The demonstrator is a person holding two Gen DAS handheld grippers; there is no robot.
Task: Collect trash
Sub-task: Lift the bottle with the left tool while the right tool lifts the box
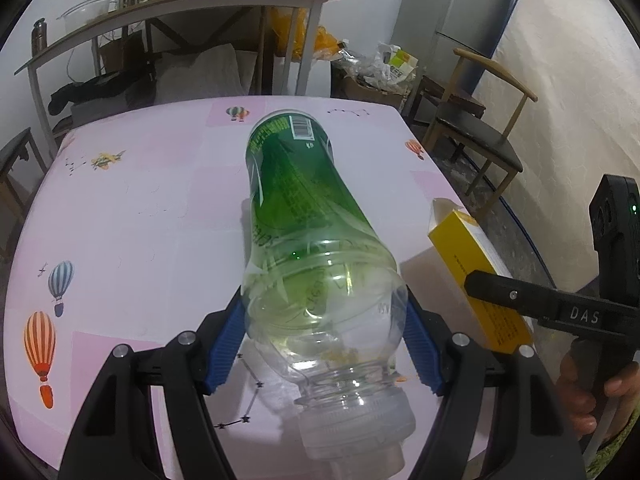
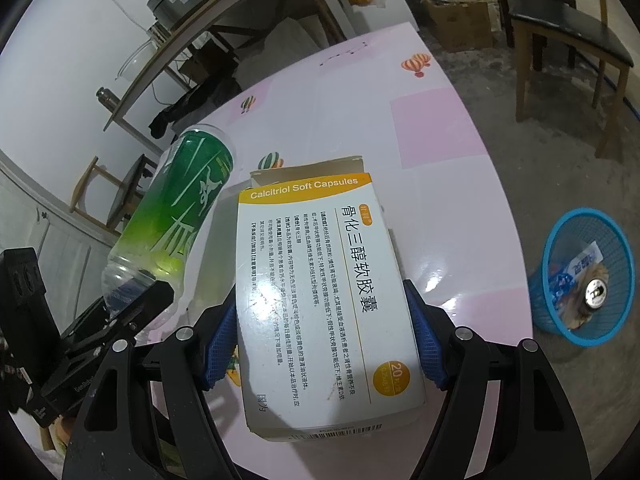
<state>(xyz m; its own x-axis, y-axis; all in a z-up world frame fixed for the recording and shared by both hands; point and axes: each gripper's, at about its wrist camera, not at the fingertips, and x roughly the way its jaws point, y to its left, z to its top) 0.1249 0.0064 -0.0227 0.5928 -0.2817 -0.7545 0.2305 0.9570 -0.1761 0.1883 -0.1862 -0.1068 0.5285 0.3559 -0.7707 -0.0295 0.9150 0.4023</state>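
Note:
My left gripper is shut on a clear plastic bottle with a green label. Its blue pads press the bottle's shoulder, with the white cap toward the camera and the base pointing away over the pink table. My right gripper is shut on a white and yellow medicine box, flat side up, its far flap open. In the left wrist view the box and the right gripper are at the right. In the right wrist view the bottle and the left gripper are at the left.
A blue mesh bin stands on the floor right of the table, holding a can and wrappers. Wooden chairs stand beyond the table's right side. A cluttered shelf table, a cardboard box of rubbish and a fridge stand behind.

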